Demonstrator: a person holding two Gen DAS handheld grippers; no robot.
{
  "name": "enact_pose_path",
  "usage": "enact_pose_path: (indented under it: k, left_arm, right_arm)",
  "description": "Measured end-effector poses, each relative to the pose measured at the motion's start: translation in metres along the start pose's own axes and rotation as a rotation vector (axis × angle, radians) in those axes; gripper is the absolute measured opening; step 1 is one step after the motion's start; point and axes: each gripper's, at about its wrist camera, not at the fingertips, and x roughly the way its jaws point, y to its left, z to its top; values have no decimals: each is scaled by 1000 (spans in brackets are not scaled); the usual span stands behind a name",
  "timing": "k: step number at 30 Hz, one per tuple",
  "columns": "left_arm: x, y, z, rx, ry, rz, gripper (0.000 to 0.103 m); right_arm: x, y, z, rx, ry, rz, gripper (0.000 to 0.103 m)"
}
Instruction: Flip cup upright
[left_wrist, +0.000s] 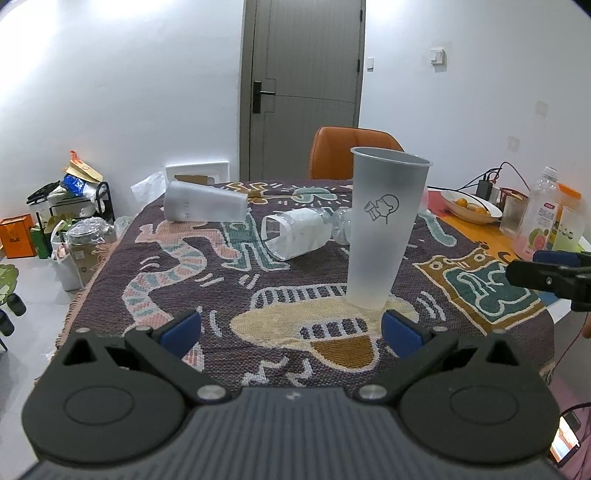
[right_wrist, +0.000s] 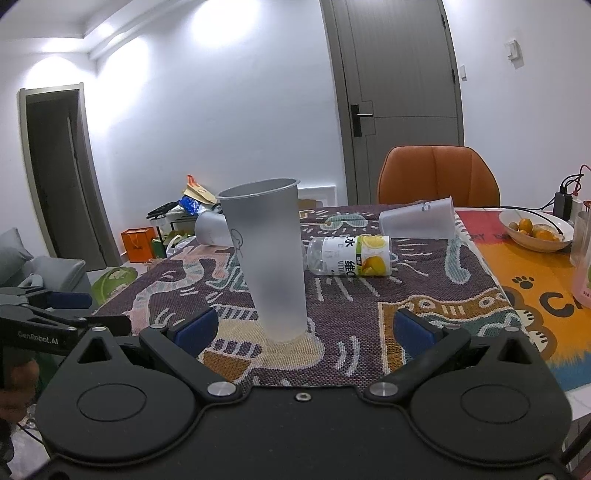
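A tall frosted cup (left_wrist: 382, 225) with a drawn figure stands upright on the patterned cloth, mouth up; it also shows in the right wrist view (right_wrist: 271, 258). My left gripper (left_wrist: 291, 330) is open and empty, just short of the cup's base, which sits by its right finger. My right gripper (right_wrist: 304, 326) is open and empty, with the cup's base between its fingers but slightly ahead. The right gripper shows at the right edge of the left view (left_wrist: 546, 275); the left one shows at the left edge of the right view (right_wrist: 55, 310).
Another frosted cup (left_wrist: 205, 206) lies on its side at the far left of the cloth (left_wrist: 166, 280); a clear cup (right_wrist: 419, 219) lies on its side further back. A water bottle (right_wrist: 351, 254) lies between them. A fruit bowl (right_wrist: 535, 229), bottles (left_wrist: 537, 218) and an orange chair (right_wrist: 437, 173) stand beyond.
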Motion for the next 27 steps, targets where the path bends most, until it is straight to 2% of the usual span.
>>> enact_pose_path:
  k: [27]
  left_arm:
    - [0, 3, -1, -1, 4, 1, 103]
  right_arm:
    - [0, 0, 0, 0, 5, 5, 103]
